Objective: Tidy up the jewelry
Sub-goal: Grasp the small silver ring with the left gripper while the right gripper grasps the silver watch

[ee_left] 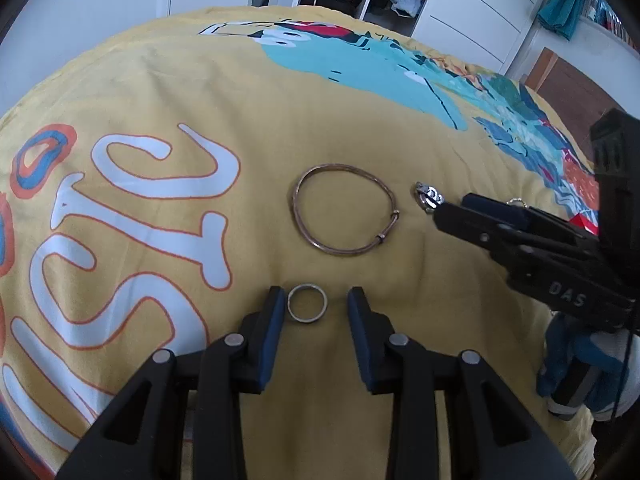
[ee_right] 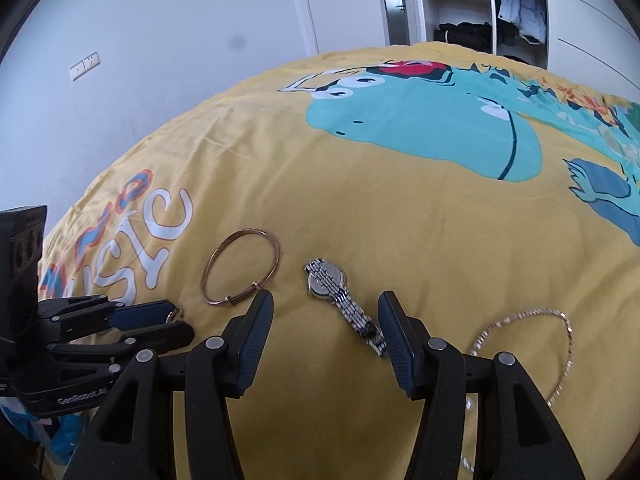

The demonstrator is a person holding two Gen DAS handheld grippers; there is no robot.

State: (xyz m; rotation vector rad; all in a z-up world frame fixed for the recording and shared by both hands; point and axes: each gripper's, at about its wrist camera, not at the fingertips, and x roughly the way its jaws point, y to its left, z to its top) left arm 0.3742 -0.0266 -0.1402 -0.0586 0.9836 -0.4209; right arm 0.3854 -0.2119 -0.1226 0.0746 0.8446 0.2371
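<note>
A small metal ring (ee_left: 307, 303) lies on the yellow bedspread (ee_left: 360, 128) between the open fingers of my left gripper (ee_left: 316, 300). A thin gold bangle (ee_left: 345, 215) lies just beyond it and also shows in the right wrist view (ee_right: 240, 267). A silver watch (ee_right: 340, 300) lies between the open fingers of my right gripper (ee_right: 325, 306); only its end (ee_left: 428, 197) shows in the left wrist view. A gold chain (ee_right: 532, 344) lies to the right. My left gripper (ee_right: 172, 322) shows at the left of the right wrist view, around the ring (ee_right: 175, 314).
The bedspread carries a blue dinosaur print (ee_right: 424, 120) and white lettering (ee_left: 132, 216). A white wall and door (ee_right: 340, 4) and an open wardrobe (ee_right: 480, 4) stand beyond the bed. The bed edge drops off at left and right.
</note>
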